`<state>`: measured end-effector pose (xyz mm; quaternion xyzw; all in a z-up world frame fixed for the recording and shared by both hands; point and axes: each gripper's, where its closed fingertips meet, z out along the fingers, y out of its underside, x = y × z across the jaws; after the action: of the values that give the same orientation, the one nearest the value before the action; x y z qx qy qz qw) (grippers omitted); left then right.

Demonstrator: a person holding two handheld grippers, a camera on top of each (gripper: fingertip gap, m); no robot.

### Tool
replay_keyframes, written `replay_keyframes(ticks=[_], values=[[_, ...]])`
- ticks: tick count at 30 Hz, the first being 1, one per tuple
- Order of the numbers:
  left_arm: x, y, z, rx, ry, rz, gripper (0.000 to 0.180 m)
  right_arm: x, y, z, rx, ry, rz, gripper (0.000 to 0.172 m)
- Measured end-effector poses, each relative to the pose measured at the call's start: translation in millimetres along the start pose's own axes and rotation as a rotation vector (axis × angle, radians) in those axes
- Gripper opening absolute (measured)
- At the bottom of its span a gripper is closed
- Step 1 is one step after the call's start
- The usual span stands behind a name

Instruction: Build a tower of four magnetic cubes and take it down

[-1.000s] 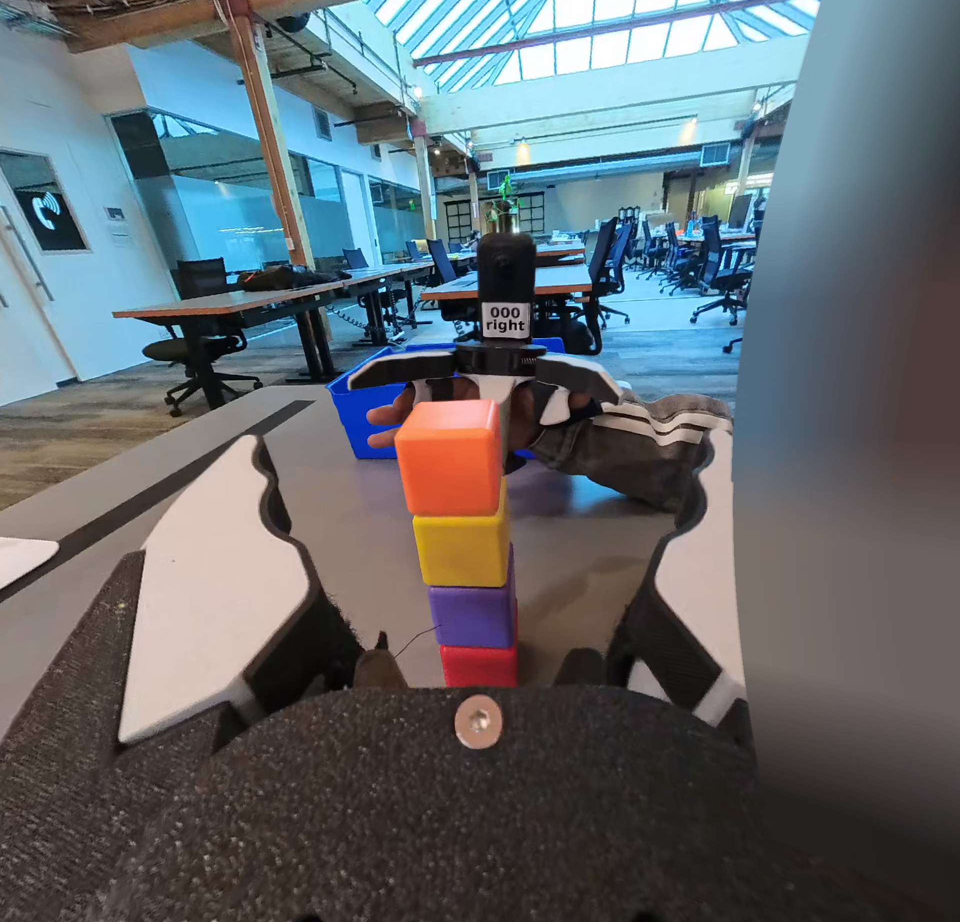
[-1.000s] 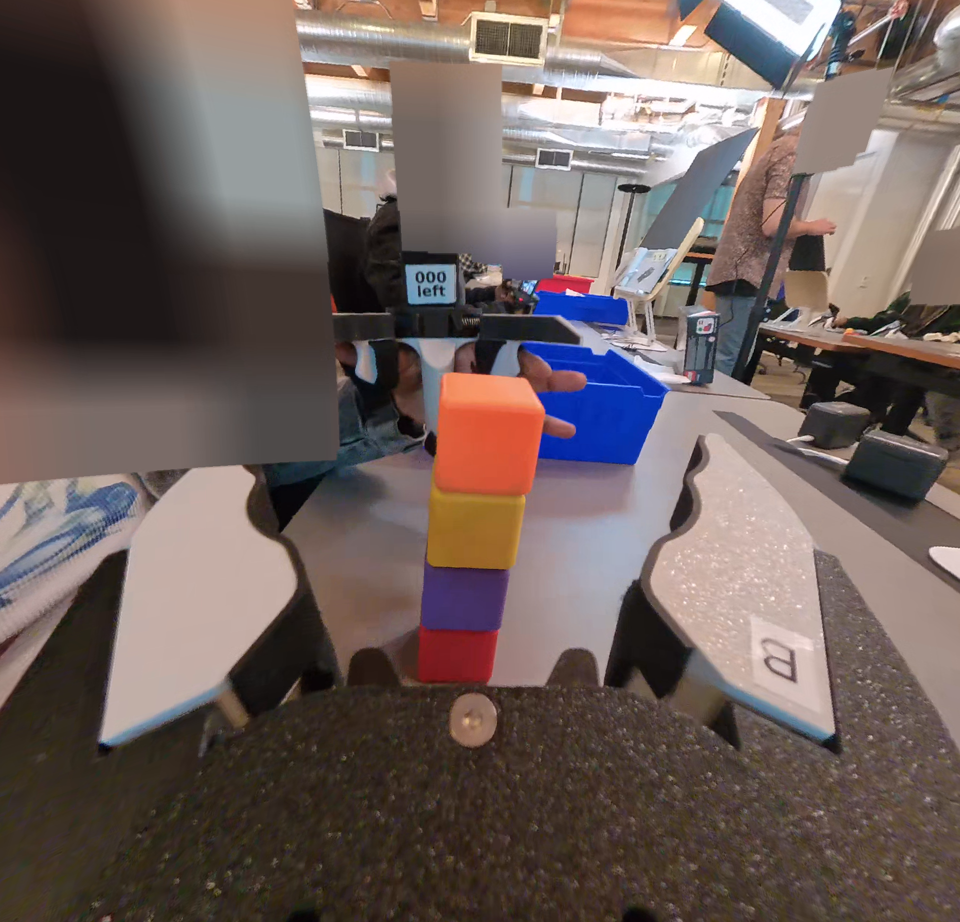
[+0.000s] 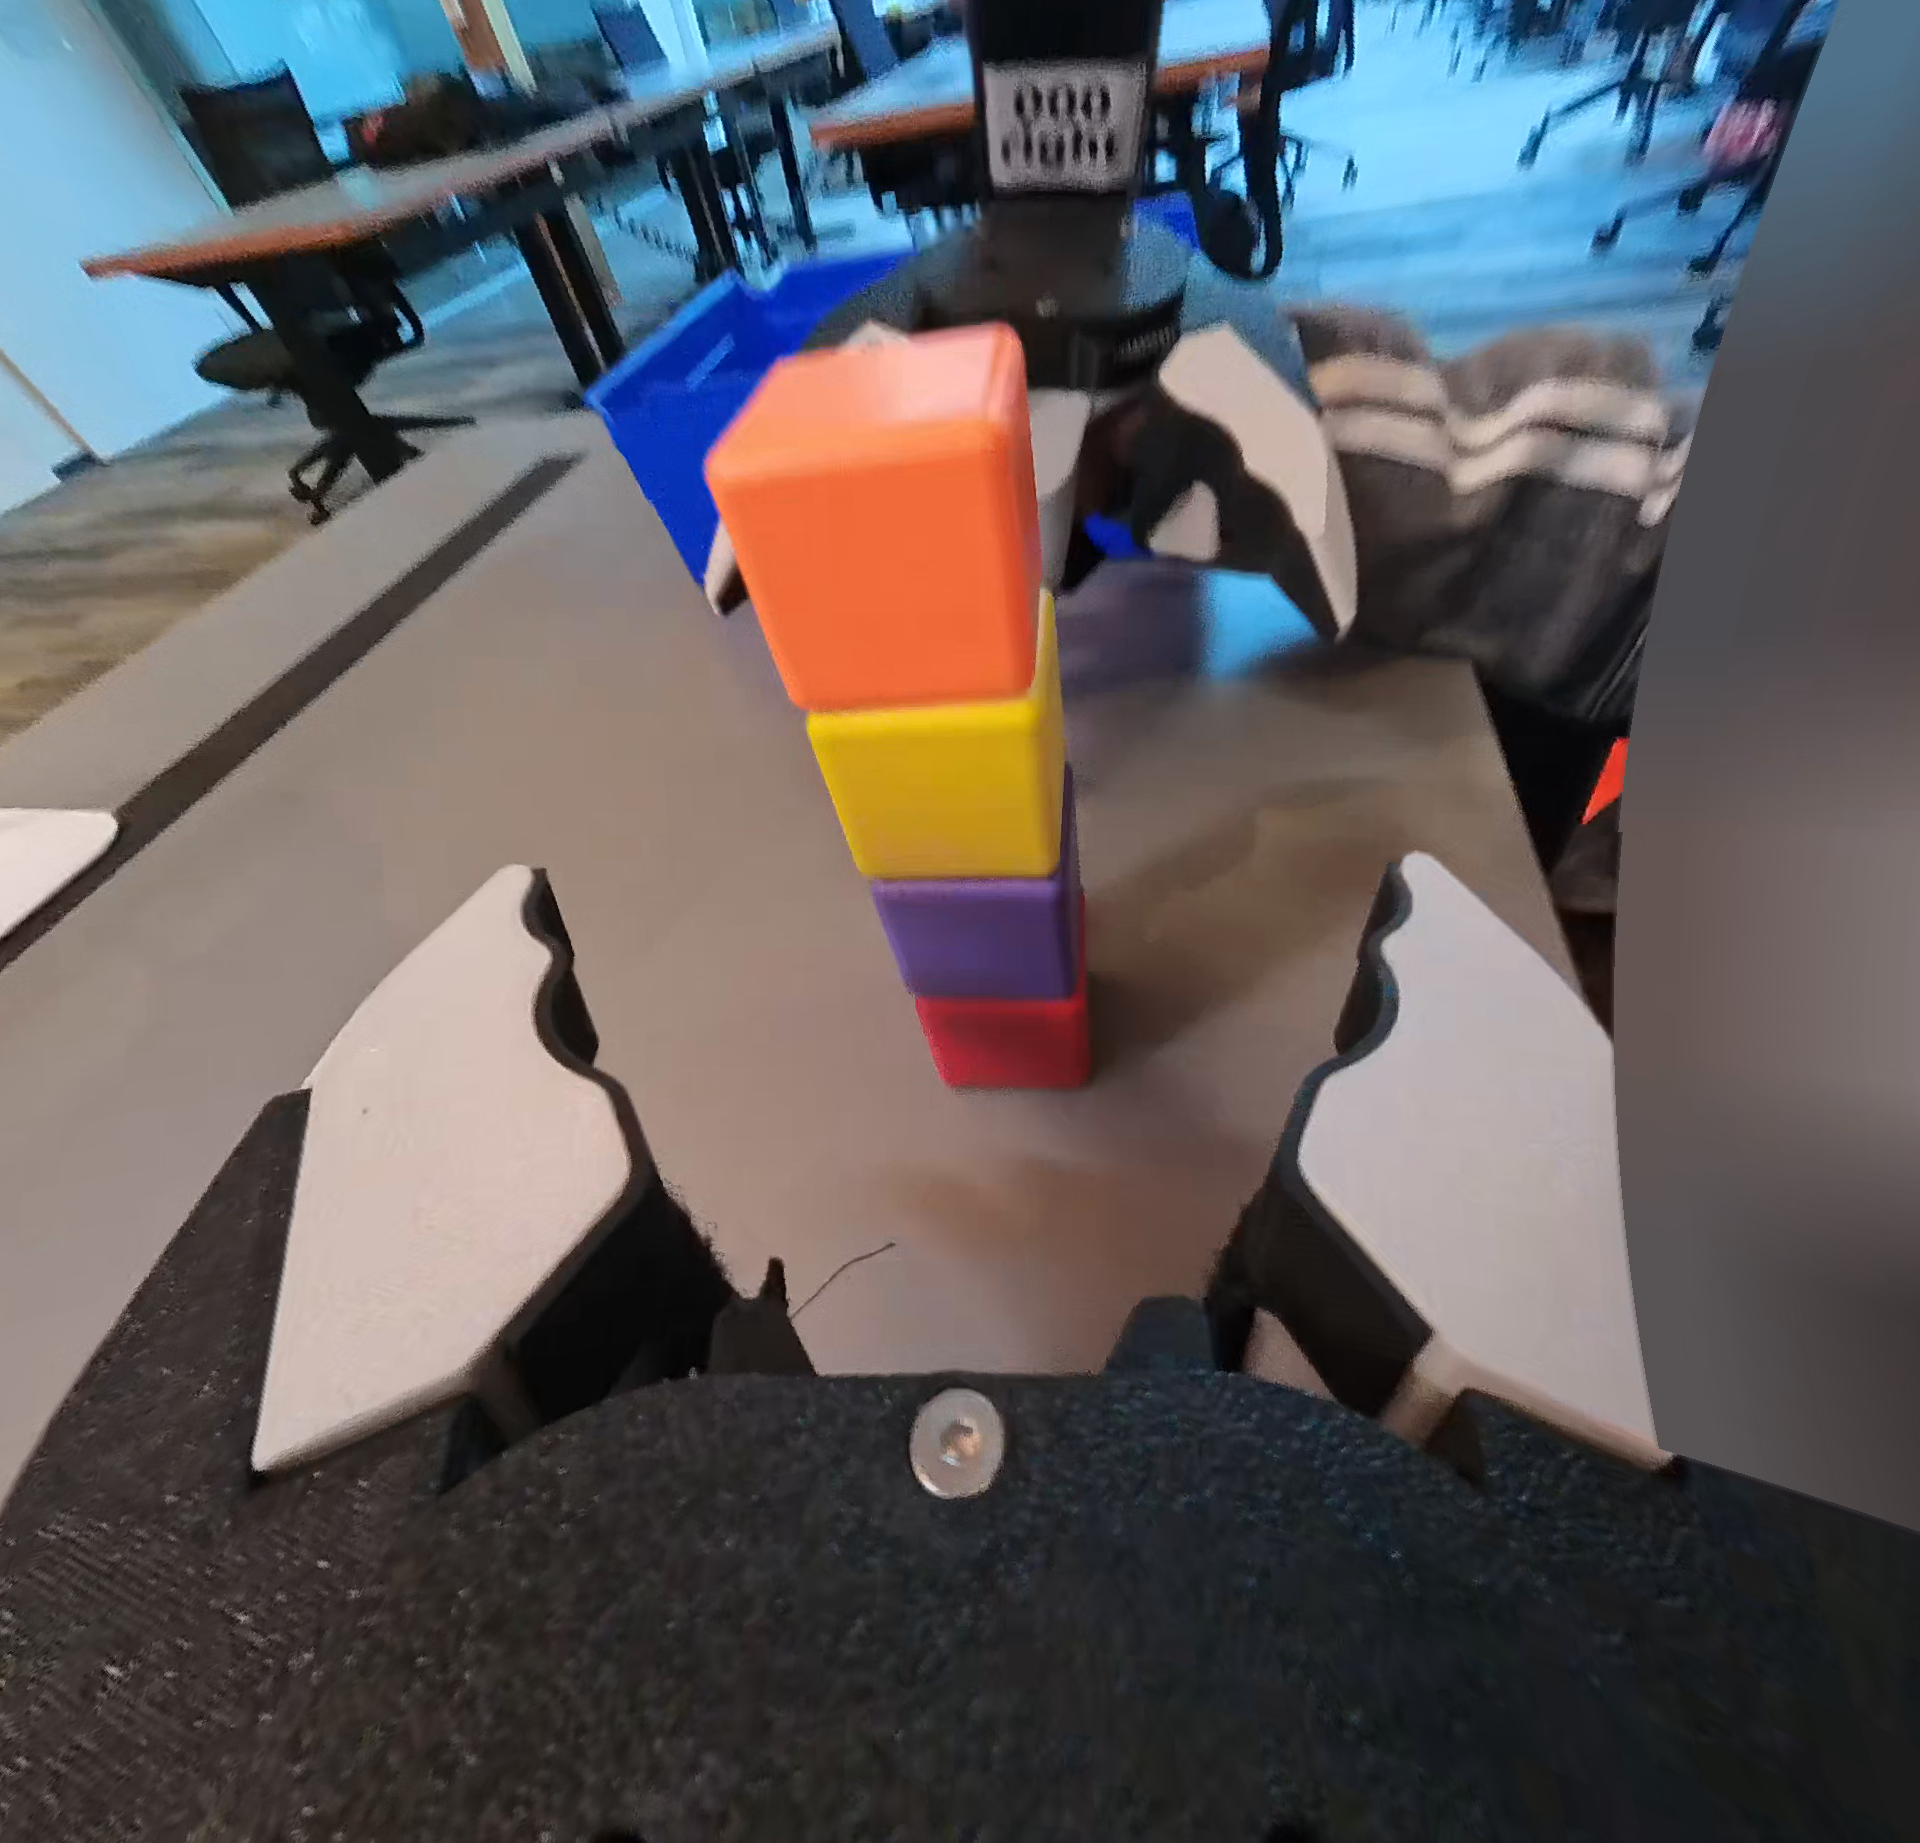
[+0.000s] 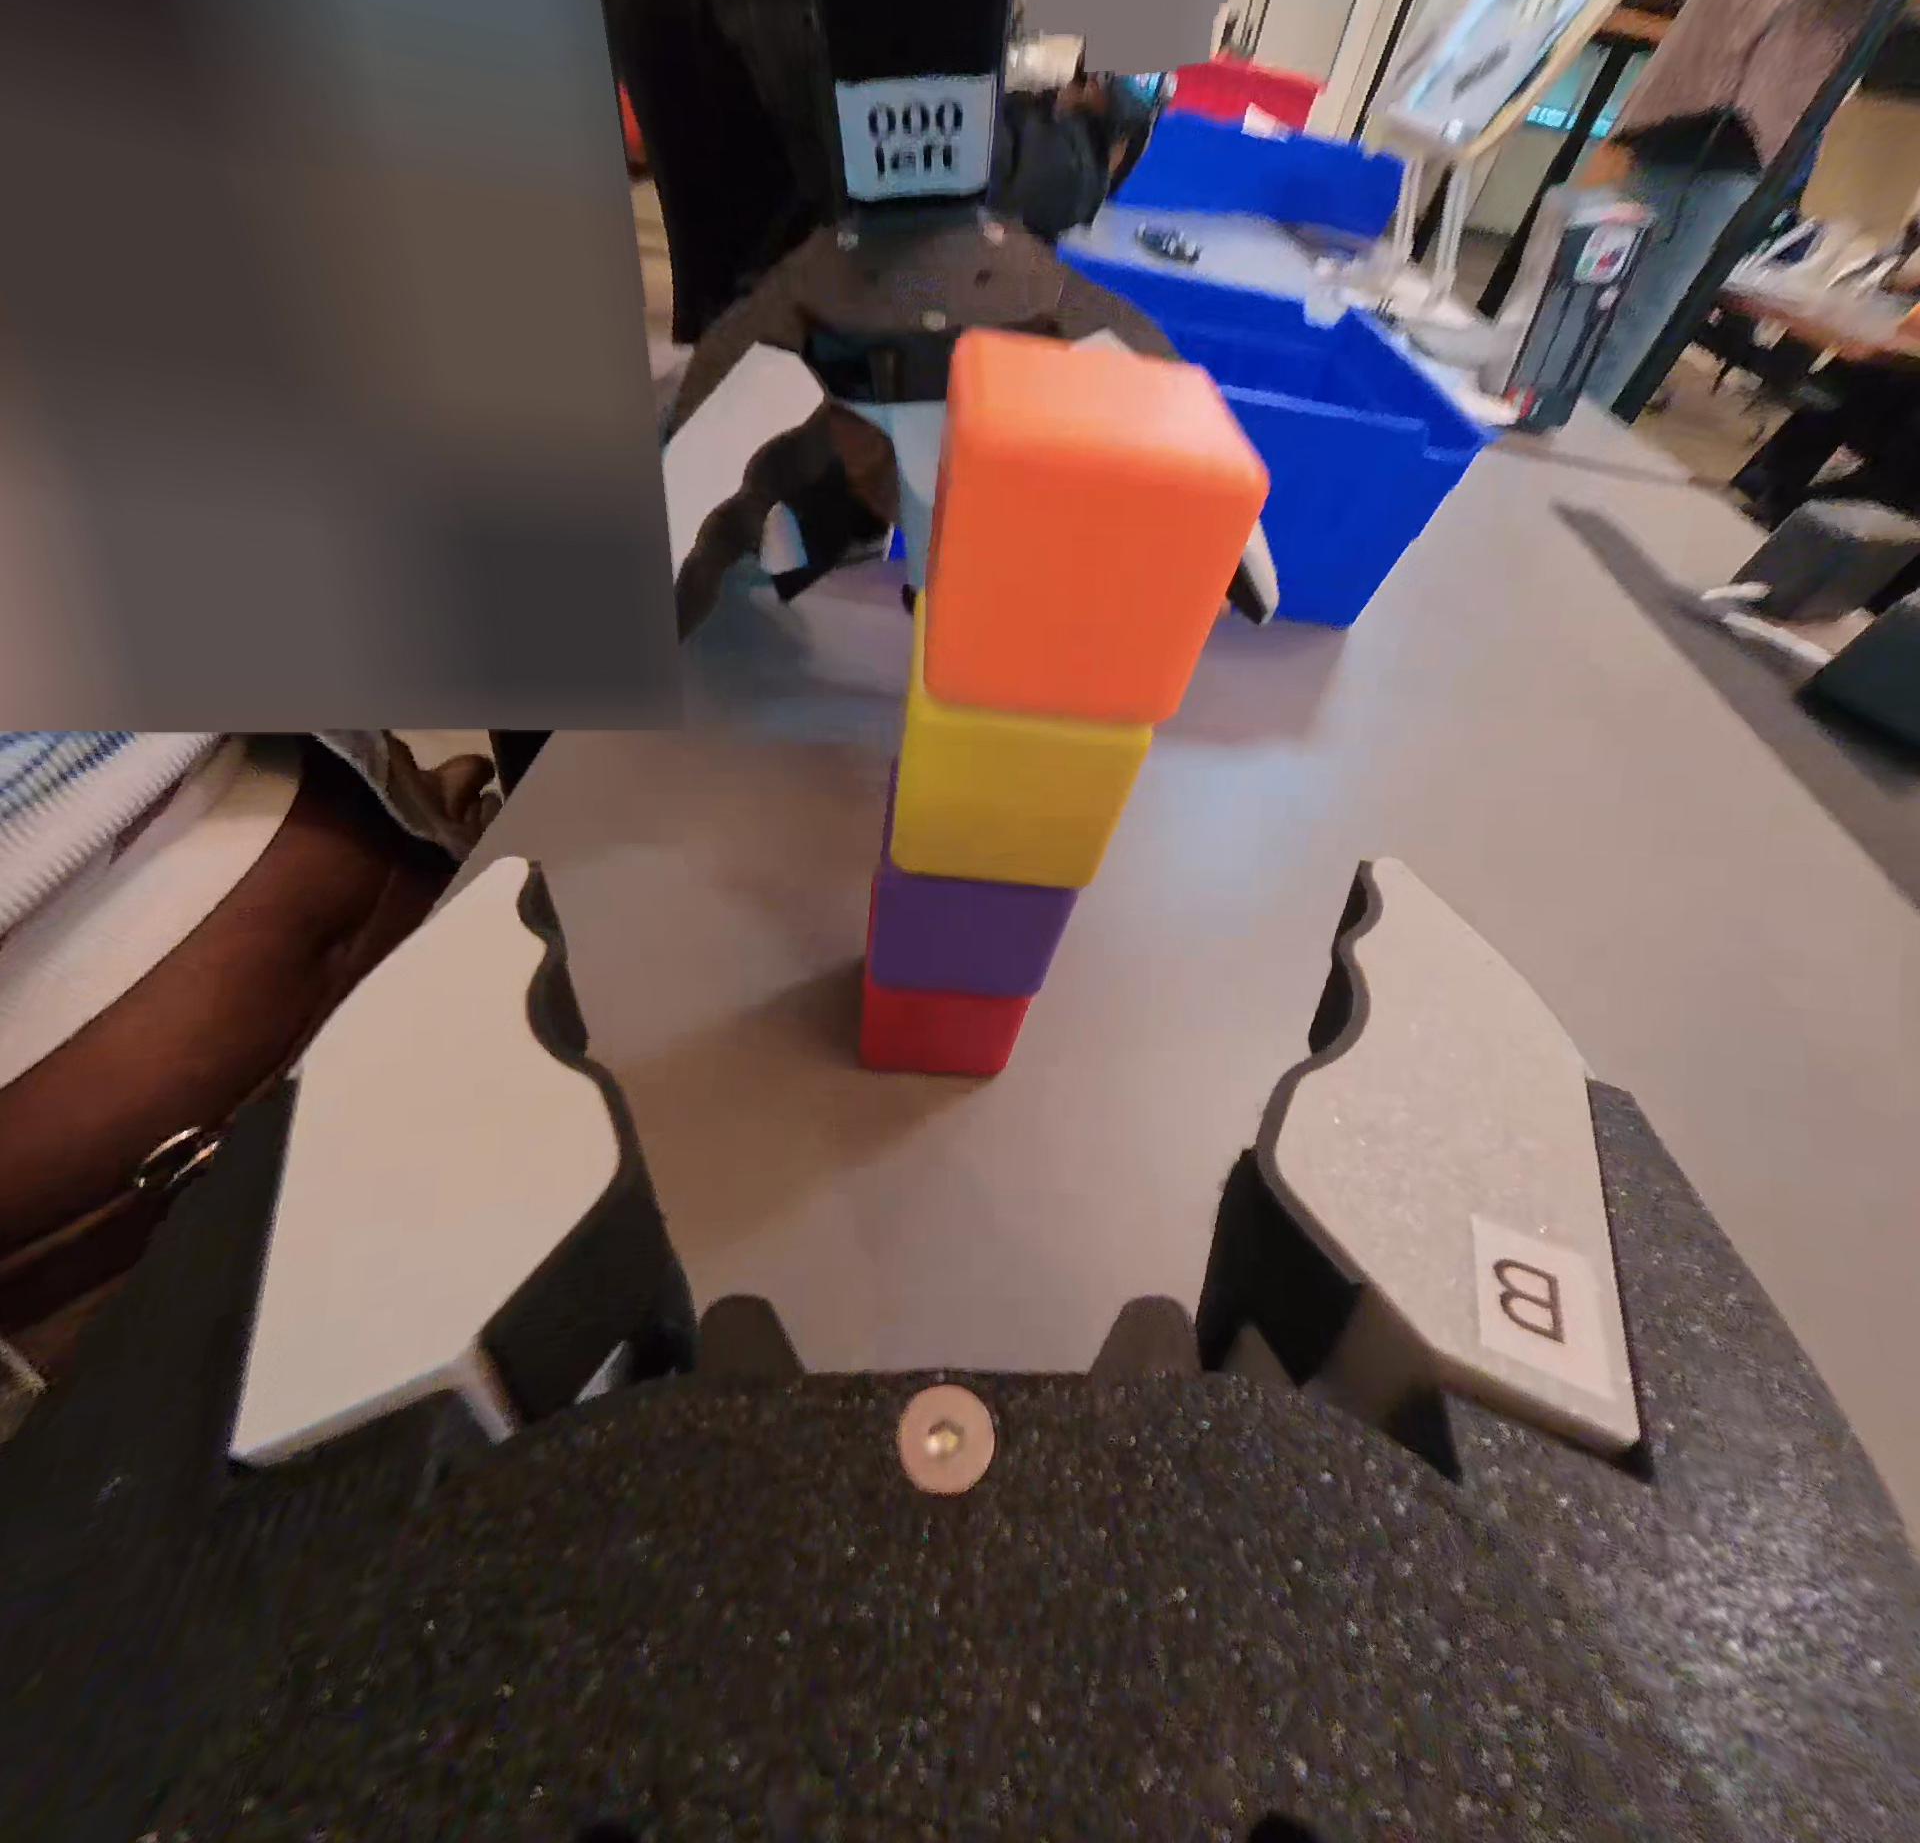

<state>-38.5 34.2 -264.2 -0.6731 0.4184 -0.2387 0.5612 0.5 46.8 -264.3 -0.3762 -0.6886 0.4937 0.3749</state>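
I hold my left gripper (image 3: 956,962) on the near side of the tower in its own view, fingers spread wide apart with nothing between the pads. My right gripper (image 4: 940,962) is the same on the other side of the tower — wide apart and holding nothing.

The tower stands on the grey table (image 3: 520,806), just past my fingertips in both views. It has four cubes. The red cube (image 3: 1006,1040) sits at the bottom on the table. The purple cube (image 3: 977,936) is on top of it, then the yellow cube (image 3: 935,791), and the orange cube (image 3: 883,526) is at the very top. The cubes touch each other, but they do not line up neatly — the orange one sticks out a little to one side of the yellow one. The tower looks upright.

Beyond the tower, each view shows the other gripper facing me, open too. Past the tower there is also a blue bin (image 4: 1340,463).

I think the building part is done and the taking down is about to start. My next move, I think, is to bring one gripper up to the orange cube, squeeze its two sides and pull it off, maybe while the other steadies the cubes below.
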Motion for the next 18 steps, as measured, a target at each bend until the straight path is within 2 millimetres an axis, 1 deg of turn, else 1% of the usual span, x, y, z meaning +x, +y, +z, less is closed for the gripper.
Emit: replay_keyframes(ticks=[5,7,9,14,16,17,18], values=[[-6,-39,-15,0.242,-0.014,-0.067,0.139,5,-34,-11,0.184,0.043,-0.011,0.136],[-7,-48,-21,0.306,-0.005,-0.097,0.139,6,-48,-18,0.262,0.053,-0.002,0.136],[-8,-49,-23,0.314,-0.008,-0.103,0.138,7,-53,-22,0.297,0.063,0.003,0.136],[-10,-41,-17,0.274,-0.021,-0.101,0.138,8,-50,-21,0.282,0.067,0.007,0.136],[-18,-35,-11,0.242,-0.076,-0.115,0.133,9,-52,-20,0.286,0.072,0.006,0.133],[-25,-32,-7,0.241,-0.116,-0.147,0.130,11,-54,-19,0.299,0.082,0.010,0.128],[-28,-31,-2,0.255,-0.122,-0.188,0.125,14,-58,-18,0.316,0.092,0.020,0.122]])
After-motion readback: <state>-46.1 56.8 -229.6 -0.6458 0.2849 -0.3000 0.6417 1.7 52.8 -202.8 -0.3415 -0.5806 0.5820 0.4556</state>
